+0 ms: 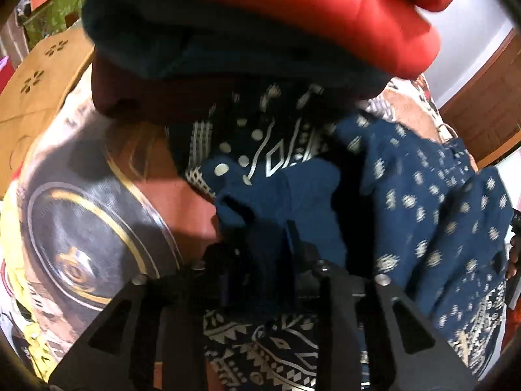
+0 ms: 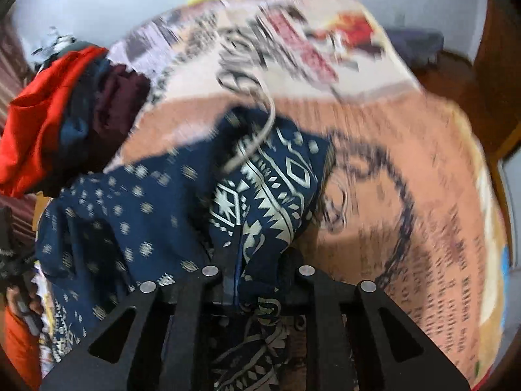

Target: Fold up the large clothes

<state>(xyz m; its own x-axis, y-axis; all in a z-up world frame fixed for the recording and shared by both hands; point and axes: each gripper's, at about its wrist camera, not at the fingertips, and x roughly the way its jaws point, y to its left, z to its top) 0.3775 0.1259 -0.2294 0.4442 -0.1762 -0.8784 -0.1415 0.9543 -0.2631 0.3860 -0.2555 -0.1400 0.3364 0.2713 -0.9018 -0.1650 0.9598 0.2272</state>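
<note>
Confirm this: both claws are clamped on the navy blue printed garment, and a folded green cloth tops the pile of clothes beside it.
One detail is wrong: the cloth topping the pile of clothes is red, not green, as the right wrist view shows. The rest stands: the left claw and right claw are both clamped on the navy blue printed garment.

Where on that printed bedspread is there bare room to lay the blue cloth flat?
Bare bedspread lies to the right of the blue patterned garment. The left is crowded: a pile of red, teal and maroon clothes borders the garment. Both the left tongs and the right tongs grip it.
</note>
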